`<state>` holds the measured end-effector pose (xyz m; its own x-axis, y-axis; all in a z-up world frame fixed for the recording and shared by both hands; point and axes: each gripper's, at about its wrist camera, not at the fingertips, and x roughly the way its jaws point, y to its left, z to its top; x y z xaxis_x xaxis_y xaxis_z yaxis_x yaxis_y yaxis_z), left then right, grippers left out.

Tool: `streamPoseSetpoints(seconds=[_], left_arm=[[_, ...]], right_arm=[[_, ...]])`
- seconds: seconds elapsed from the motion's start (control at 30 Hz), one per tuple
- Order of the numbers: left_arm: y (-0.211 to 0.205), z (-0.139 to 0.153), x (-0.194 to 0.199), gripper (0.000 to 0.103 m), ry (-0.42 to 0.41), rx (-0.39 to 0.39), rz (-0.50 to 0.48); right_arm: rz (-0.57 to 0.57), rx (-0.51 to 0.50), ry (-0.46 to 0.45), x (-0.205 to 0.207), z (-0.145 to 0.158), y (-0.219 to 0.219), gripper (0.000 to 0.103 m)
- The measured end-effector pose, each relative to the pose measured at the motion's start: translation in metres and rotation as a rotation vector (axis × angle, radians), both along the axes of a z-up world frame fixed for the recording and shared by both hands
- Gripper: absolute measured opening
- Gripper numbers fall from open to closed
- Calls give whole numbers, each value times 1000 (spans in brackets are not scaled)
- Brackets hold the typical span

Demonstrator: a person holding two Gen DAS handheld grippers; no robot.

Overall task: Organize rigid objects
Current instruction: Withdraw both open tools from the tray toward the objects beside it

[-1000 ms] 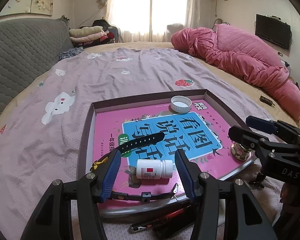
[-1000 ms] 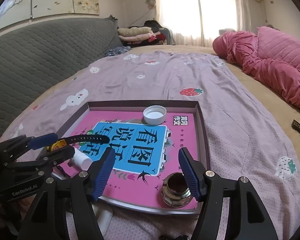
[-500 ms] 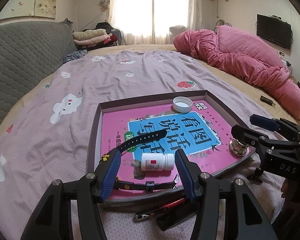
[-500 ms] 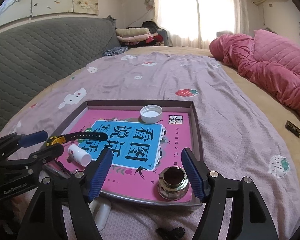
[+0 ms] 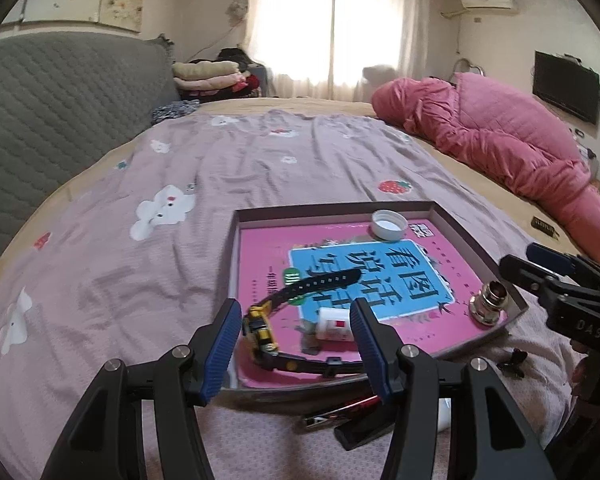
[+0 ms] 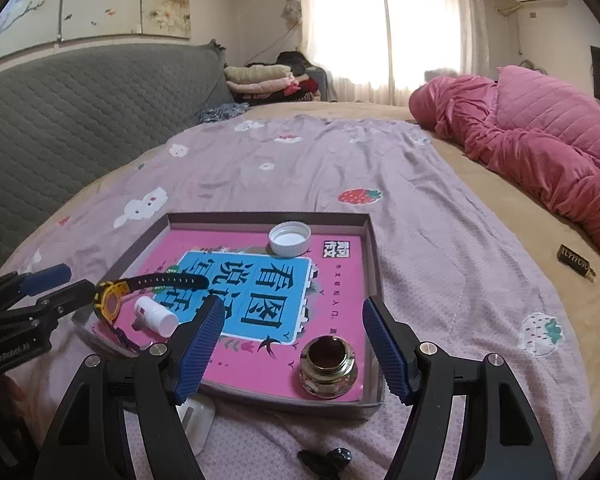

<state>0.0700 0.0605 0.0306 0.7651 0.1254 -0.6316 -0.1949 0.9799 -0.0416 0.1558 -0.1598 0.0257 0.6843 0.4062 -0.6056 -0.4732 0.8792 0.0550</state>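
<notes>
A shallow box tray (image 5: 332, 213) (image 6: 268, 218) lined with a pink book lies on the bed. In it are a white cap (image 5: 389, 224) (image 6: 290, 238), a black-and-yellow watch (image 5: 262, 326) (image 6: 112, 300), a white pill bottle (image 5: 334, 324) (image 6: 156, 316) lying on its side, and a brass fitting (image 5: 490, 305) (image 6: 327, 366). My left gripper (image 5: 294, 346) is open and empty above the tray's near edge, over the watch and bottle. My right gripper (image 6: 292, 346) is open and empty, just in front of the brass fitting.
A red pen (image 5: 340, 410) and a dark flat object (image 5: 364, 426) lie in front of the tray. A white object (image 6: 196, 420) and a small black clip (image 6: 326, 458) lie near it. A pink quilt (image 5: 500, 148) is at the right. A small dark tag (image 6: 576, 266) lies on the beige sheet.
Both grippers have drawn back and up from the tray; the left view has swung so the tray sits further right. The tray's objects have not moved.
</notes>
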Motion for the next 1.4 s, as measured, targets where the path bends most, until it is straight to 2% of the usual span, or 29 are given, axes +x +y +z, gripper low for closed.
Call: streamPoseSetpoints(seconds=[0.93, 1.4], left_arm=[[-3, 11, -38, 56, 19, 1, -15], [-12, 6, -47, 56, 68, -9, -56]], right_arm=[[22, -14, -48, -43, 25, -15, 74], [161, -58, -27, -83, 15, 14, 74]])
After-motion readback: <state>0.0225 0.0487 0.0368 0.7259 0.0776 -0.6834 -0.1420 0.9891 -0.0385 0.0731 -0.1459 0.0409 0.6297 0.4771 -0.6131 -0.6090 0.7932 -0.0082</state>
